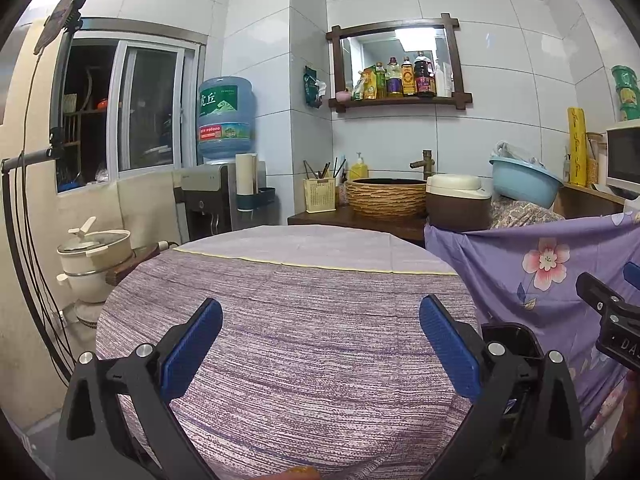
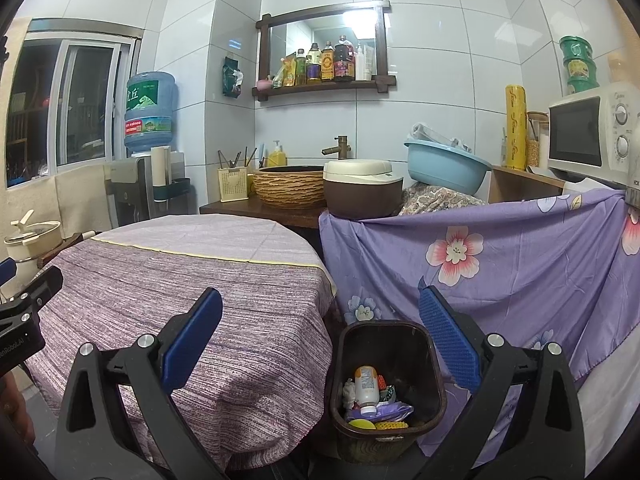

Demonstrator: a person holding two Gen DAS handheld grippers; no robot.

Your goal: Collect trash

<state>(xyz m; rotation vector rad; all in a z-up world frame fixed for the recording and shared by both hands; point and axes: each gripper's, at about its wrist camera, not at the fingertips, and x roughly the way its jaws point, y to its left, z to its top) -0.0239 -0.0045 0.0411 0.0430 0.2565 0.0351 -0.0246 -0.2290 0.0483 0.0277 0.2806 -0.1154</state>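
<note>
Left wrist view: left hand-held gripper spread wide, nothing between the pads, hovering over the purple-striped tabletop. No trash visible on the cloth; small orange bit at 6 o'clock, can't tell what it is. Risk: calling the tabletop done while something hides under the frame edge.

Right wrist view: right hand-held gripper also spread, empty, aimed between tabletop edge and floral cloth. Brown trash bin at 6 o'clock, on the floor beside the tabletop, already holding a white bottle, purple wrapper and yellow scraps. Risks: a finger snagging the hanging floral cloth near the right pad, or knocking the bin, which looks light and could tip if hit on the rim.
</note>
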